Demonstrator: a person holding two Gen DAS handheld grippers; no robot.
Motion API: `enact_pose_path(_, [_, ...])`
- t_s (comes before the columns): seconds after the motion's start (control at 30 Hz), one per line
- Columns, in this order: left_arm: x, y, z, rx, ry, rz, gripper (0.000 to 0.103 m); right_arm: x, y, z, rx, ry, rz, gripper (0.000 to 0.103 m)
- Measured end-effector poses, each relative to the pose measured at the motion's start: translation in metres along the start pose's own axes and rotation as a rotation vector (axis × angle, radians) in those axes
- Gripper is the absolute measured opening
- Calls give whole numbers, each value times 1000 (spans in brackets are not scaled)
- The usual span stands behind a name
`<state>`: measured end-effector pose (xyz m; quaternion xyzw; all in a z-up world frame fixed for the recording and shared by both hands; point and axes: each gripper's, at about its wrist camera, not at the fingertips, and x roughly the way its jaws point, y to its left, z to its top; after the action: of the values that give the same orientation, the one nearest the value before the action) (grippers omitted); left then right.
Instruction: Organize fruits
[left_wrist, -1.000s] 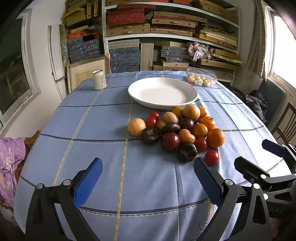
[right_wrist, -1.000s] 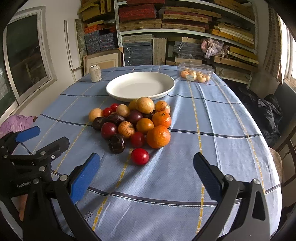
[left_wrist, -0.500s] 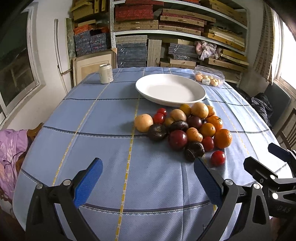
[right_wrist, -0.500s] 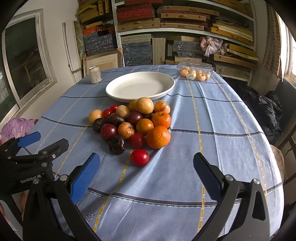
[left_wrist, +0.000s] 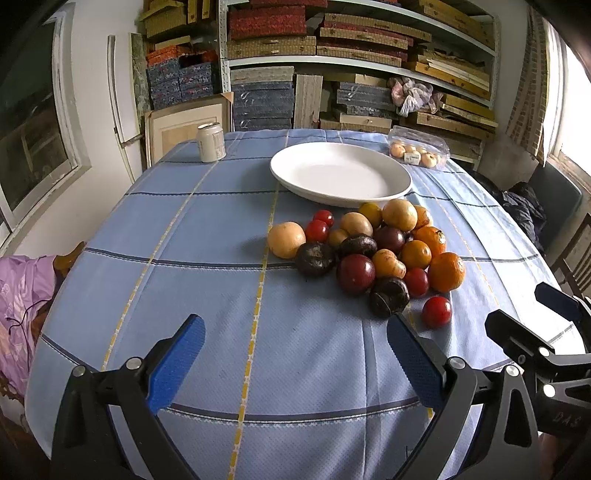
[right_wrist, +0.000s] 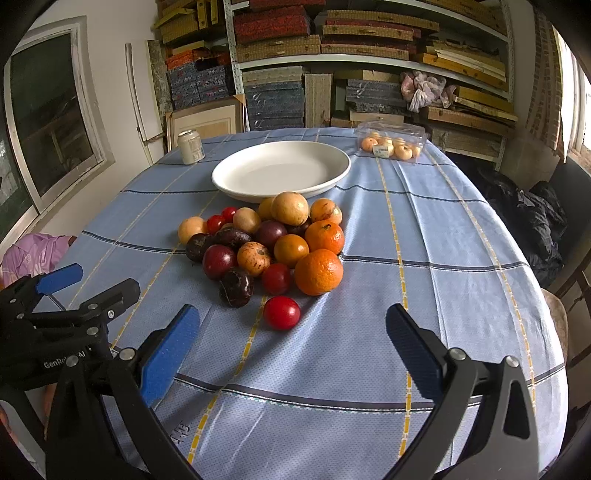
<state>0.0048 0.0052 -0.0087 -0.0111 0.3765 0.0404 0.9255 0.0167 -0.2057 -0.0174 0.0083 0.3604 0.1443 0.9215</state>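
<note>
Both grippers, left gripper (left_wrist: 295, 349) and right gripper (right_wrist: 293, 338), drifted slightly; fruit pile (right_wrist: 271, 243) unmoved.

Soft daylight, blown-out window glare, fisheye-warped edges

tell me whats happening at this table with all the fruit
A person is holding a gripper in each hand over a blue checked tablecloth. The left gripper and right gripper are both open and hold nothing. A pile of mixed fruit sits loose on the cloth, with one red tomato lying apart, nearest the right gripper. The white plate behind the pile has no fruit in it.
</note>
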Motion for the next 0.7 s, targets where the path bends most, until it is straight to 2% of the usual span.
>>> enact_pose_path(0.7, [4,-3,-4,2,10,-1,99,0,0,0,2,1,1,99])
